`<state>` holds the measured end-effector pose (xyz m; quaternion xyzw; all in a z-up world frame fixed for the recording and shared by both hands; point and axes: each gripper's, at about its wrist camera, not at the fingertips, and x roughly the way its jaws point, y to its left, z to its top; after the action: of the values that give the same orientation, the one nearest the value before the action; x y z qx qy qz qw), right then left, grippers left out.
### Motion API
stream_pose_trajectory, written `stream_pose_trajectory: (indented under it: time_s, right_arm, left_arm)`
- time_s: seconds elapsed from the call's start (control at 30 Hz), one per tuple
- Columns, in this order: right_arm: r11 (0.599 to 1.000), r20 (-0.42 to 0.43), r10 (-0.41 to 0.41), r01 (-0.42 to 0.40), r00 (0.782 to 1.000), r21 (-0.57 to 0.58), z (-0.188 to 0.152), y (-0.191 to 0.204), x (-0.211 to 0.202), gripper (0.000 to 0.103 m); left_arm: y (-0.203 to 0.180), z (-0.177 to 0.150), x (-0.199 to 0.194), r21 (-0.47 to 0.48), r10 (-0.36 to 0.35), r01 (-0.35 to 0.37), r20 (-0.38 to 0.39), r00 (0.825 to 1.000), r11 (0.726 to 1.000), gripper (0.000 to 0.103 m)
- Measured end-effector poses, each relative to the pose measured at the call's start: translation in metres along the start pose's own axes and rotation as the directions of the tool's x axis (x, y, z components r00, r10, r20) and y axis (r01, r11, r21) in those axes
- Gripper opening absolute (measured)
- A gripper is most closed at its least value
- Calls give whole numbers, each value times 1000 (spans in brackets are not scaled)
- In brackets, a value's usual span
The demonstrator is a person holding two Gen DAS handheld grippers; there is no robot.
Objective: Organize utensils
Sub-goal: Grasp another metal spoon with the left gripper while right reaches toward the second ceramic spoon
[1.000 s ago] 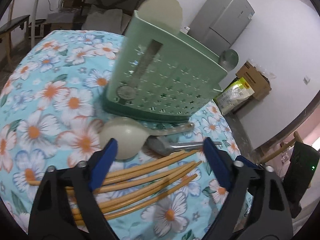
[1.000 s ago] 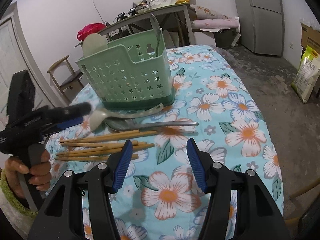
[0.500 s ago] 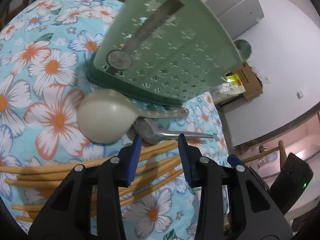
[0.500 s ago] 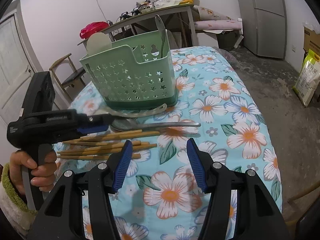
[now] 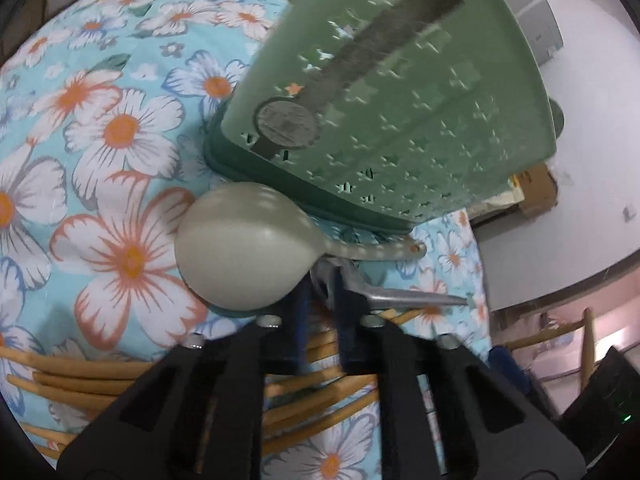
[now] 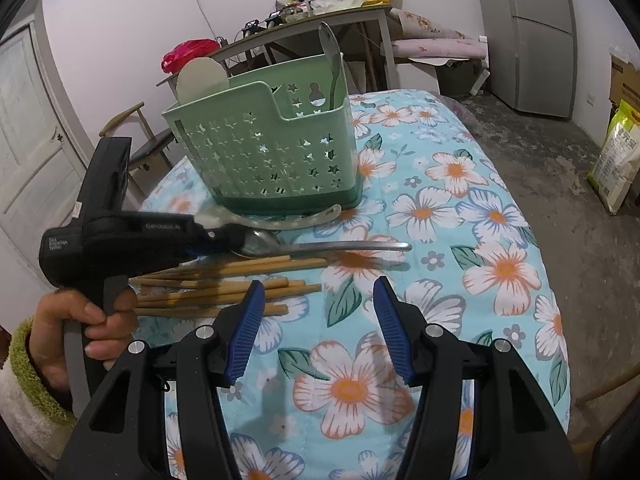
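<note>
**Operator:** State the jaws and locate the workpiece.

**Technician:** The right gripper (image 6: 318,332) is farthest out from the green utensil caddy (image 6: 260,152). Its jaws stand about half open with nothing between them. The bamboo chopsticks (image 6: 240,276) lie in a loose bundle nearer the caddy. The metal spoon (image 6: 340,246) lies between the chopsticks and the caddy, parallel to its front wall. The left gripper (image 5: 320,300), held by a hand (image 6: 80,320), has its jaws closed on this spoon where the bowl meets the handle. A pale plastic spoon (image 5: 240,256) lies against the caddy's base.

**Operator:** Handling characteristics?

**Technician:** Judged rigid, light and smooth. A thin polished neck may pivot or slip between the pads. A hold closer to the mid-handle would probably balance better for dropping it upright. The chopsticks are stiff but will roll, so take them across the bundle.

**Operator:** Surface and surroundings?

**Technician:** The table carries a floral cloth (image 6: 500,216), which looks soft and may bunch under a scraping fingertip. The caddy already holds another spoon (image 6: 332,64) and a pale paddle (image 6: 202,76). Behind the caddy are a cluttered side table (image 6: 320,20) and a chair (image 6: 132,128). Beyond it to the right stand a refrigerator (image 6: 532,32) and a sack (image 6: 616,152) on the concrete floor (image 6: 580,200).
</note>
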<state>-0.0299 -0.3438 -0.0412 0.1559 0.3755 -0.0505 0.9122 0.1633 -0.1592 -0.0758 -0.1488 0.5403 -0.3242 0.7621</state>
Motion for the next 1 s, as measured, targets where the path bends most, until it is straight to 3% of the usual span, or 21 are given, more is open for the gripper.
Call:
stream_pose_trajectory:
  time_s: [0.37, 0.53, 0.8, 1.0]
  right_arm:
    - [1000, 12, 0, 0, 1000, 6, 0, 0, -5, 55]
    - [1000, 28, 5, -5, 1000, 2, 1, 1, -12, 55]
    - [999, 59, 41, -40, 997, -19, 4, 9, -25, 55]
    - [988, 65, 73, -64, 995, -141, 11, 31, -22, 55]
  left_arm:
    - [4, -10, -50, -55, -128, 130, 39, 991, 990, 1]
    - [7, -26, -85, -35, -140, 143, 70, 988, 989, 1]
    - [38, -66, -114, -20, -12, 13, 55, 998, 1000, 1]
    - [51, -85, -125, 28, 69, -71, 65, 996, 997, 2]
